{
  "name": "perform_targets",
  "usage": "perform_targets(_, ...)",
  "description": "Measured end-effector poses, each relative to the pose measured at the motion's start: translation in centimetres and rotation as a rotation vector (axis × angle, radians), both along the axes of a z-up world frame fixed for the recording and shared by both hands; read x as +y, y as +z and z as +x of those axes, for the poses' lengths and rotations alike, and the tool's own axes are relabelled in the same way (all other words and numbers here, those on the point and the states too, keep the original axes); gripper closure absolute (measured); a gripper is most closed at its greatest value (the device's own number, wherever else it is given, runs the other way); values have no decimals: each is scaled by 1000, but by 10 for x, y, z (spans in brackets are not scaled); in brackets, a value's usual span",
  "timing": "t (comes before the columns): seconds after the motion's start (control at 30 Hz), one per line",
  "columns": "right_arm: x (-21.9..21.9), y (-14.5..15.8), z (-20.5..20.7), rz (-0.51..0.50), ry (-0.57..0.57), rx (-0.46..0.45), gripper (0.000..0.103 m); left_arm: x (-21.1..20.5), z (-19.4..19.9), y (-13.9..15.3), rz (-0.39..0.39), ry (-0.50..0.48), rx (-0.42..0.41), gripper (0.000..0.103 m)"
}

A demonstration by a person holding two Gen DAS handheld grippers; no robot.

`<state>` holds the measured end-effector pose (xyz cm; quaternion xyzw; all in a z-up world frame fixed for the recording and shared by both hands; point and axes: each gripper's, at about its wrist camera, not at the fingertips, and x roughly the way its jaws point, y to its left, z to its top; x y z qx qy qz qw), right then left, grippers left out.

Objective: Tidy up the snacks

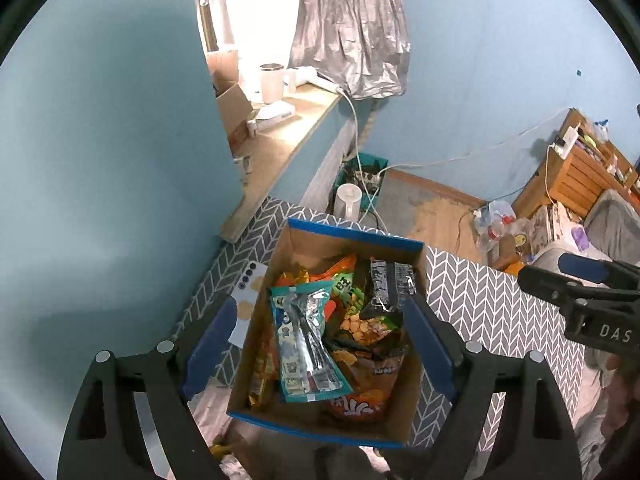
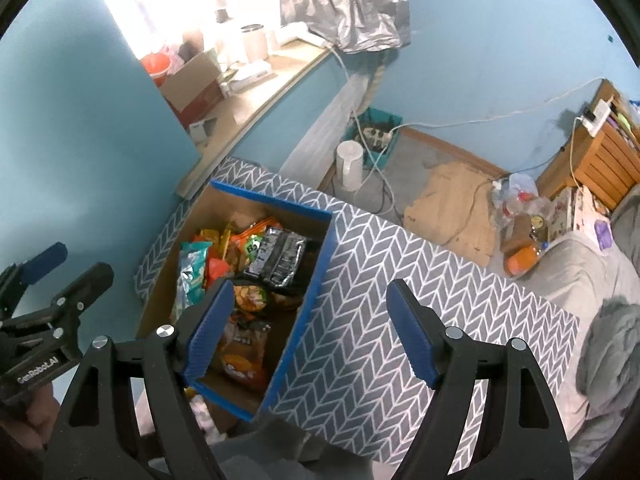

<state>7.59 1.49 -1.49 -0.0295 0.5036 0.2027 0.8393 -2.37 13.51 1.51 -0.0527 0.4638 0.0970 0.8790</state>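
Observation:
A blue-rimmed cardboard box stands on a grey herringbone table; it also shows in the right wrist view. It holds several snack packets: a teal and silver packet, a black and silver packet, and orange chip bags. My left gripper is open and empty above the box. My right gripper is open and empty over the box's right wall and the table.
A phone and paper lie on the table left of the box. A blue wall is on the left. A windowsill with boxes and cups is behind. A white jug, cables and clutter lie on the floor. A bed is on the right.

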Motion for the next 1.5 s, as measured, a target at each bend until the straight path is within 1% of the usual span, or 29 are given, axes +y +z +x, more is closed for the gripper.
perform_targets(0.2,-10,8,-10,16,-34,-11,24,-7,-1,5,8,-27,8,16)
perform_targets(0.37,-14,9,-14,21,-48,-6,24,-11,1,7,10,-48,15,16)
perform_targets(0.77,-21,7,-18,21,-65,7,24,-13,4,6,8,-49,42,16)
perform_targets(1.03,-23,8,-19,29,-76,10,24,-16,4,3,-1,-69,48,16)
perform_targets(1.5,-25,10,-19,31,-85,12,24,-17,4,4,-5,-74,49,16)
